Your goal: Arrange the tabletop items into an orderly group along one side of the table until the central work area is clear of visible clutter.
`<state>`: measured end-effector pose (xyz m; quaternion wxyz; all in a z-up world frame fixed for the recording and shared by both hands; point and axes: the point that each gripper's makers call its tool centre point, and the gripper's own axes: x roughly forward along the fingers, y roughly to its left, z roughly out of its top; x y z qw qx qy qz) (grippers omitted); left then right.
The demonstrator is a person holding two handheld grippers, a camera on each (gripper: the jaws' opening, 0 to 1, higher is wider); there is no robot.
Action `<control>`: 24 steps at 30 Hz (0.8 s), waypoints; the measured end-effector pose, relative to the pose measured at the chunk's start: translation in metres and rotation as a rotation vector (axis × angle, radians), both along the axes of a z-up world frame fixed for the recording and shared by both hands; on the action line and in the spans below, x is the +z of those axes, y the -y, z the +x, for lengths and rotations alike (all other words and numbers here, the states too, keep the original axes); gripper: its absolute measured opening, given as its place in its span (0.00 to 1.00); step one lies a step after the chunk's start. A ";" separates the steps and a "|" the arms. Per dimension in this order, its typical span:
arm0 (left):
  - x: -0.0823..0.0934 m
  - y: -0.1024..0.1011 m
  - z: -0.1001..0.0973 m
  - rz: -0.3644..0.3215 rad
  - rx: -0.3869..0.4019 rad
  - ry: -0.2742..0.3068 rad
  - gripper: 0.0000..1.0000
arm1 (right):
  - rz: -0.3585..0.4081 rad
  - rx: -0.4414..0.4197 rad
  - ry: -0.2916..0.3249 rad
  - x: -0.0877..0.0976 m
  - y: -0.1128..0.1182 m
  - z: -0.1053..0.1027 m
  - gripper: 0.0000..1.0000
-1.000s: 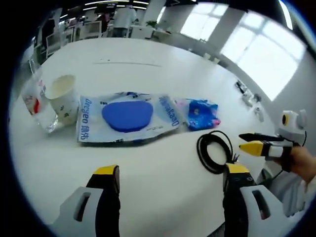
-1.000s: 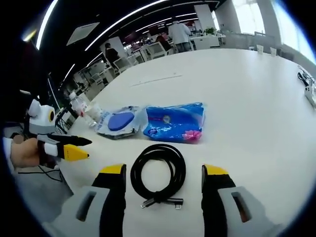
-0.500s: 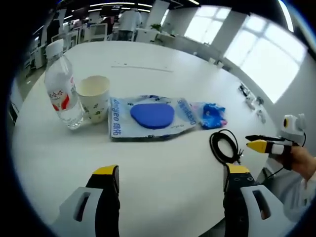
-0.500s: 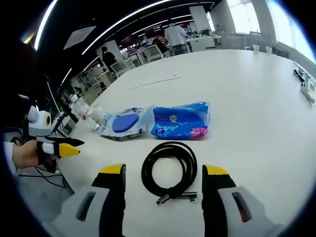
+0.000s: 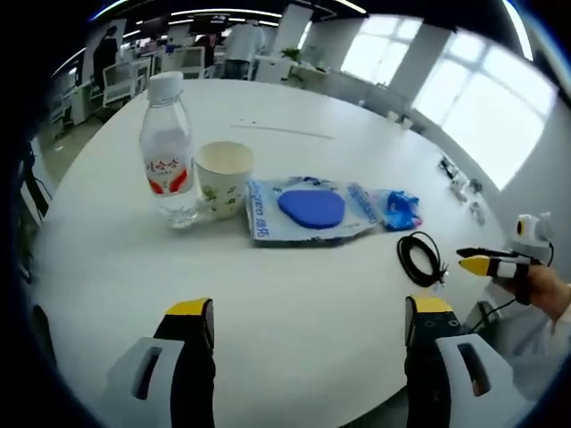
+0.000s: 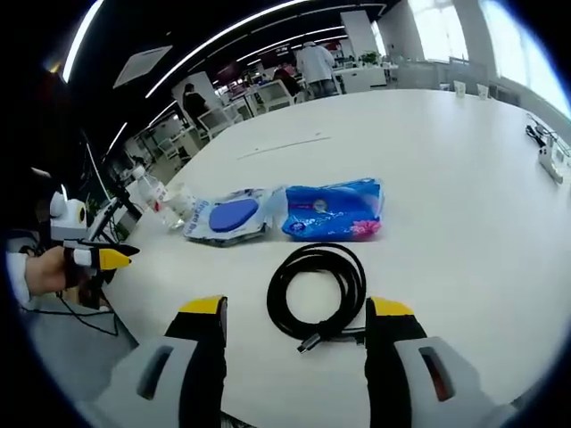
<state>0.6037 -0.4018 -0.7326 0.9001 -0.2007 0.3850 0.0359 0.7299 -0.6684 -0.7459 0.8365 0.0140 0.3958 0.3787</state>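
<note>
Tabletop items sit in a loose row across the white table (image 5: 294, 294), and nothing is being carried right now. Biggest of the lot, the clear pouch with the blue pad (image 5: 310, 209) lies flat mid-row, its far end just overlapping the blue printed packet (image 6: 335, 209). Next in size, the water bottle (image 5: 169, 152) stands upright at the other end, with the paper cup (image 5: 223, 178) just beside it, touching or nearly so. Then the coiled black cable (image 6: 317, 285), lying apart from the row, right in front of the right gripper (image 6: 294, 325), whose jaws stand wide apart and hold nothing. Left gripper (image 5: 303, 325) is the same story: jaws spread, empty, hovering over bare table well short of the bottle. My read: the line-up looks largely done, and the cable is the straggler left to tuck in beside the packet. Whether this row sits close enough to an edge, I cannot tell.
</note>
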 end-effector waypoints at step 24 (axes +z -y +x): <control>0.012 -0.035 -0.043 -0.018 0.043 0.019 0.86 | -0.013 -0.011 -0.012 0.003 0.005 -0.019 0.60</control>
